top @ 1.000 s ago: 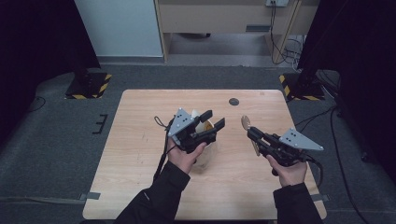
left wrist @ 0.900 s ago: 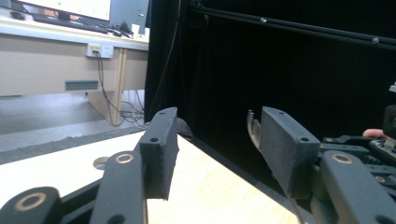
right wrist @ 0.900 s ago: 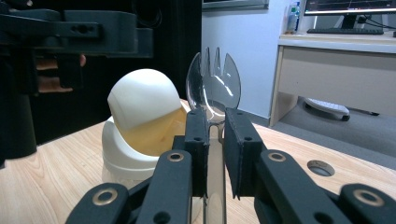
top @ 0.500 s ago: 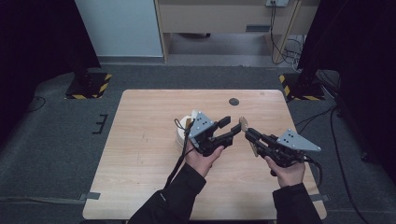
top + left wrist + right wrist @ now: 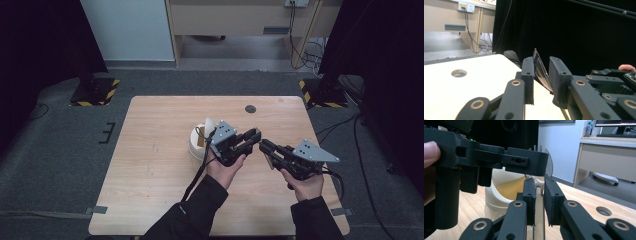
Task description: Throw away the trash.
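while the right gripper [image 5: 265, 146] stays clenched on the handle of a clear spoon [image 5: 548, 163], the left gripper [image 5: 254, 136] has just been closing around the spoon's bowl, above the counter [image 5: 150, 165], just beside a white container [image 5: 196, 145].
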A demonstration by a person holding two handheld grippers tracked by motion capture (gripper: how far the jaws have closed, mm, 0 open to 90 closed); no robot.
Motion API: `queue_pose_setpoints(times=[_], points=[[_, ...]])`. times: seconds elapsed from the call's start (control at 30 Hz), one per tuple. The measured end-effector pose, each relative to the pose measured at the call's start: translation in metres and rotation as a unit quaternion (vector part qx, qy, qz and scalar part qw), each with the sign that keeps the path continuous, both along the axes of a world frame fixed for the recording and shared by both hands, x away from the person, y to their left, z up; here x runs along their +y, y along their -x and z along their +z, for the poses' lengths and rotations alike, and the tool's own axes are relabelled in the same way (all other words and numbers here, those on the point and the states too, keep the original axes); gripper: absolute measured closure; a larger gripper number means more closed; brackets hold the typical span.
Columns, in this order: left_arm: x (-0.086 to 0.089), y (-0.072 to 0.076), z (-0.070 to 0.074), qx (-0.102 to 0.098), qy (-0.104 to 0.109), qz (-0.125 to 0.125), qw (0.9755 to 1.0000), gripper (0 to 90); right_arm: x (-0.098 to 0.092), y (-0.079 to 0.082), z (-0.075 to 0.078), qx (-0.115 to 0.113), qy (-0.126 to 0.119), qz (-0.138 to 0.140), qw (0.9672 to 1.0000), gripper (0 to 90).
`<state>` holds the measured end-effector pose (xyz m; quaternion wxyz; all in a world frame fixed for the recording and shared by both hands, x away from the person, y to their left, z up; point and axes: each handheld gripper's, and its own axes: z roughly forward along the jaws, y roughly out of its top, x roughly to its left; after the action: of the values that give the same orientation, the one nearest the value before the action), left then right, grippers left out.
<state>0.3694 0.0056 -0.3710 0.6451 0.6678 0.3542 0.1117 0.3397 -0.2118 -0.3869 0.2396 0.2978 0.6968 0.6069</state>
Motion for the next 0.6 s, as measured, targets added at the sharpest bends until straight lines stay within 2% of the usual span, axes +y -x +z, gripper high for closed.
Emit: queue_pose_setpoints(times=[0.2,0.33,0.4,0.6], points=[[0.001,0.0,0.001,0.016,0.015,-0.005,0.9998,84.0,0.001,0.0,0.0,0.001,-0.001,0.001,1.0,80.0],[0.002,0.001,0.002,0.013,0.007,-0.008,0.9999,84.6,0.001,0.0,0.0,0.0,-0.005,0.007,1.0,79.2],[0.004,0.001,0.003,0.007,0.004,-0.007,0.9999,84.7,0.002,0.0,0.0,0.004,-0.009,0.012,0.9999,76.8],[0.015,0.002,0.007,-0.019,-0.014,0.005,0.9997,84.8,-0.007,0.001,0.005,0.0,-0.019,-0.003,0.9998,72.0]])
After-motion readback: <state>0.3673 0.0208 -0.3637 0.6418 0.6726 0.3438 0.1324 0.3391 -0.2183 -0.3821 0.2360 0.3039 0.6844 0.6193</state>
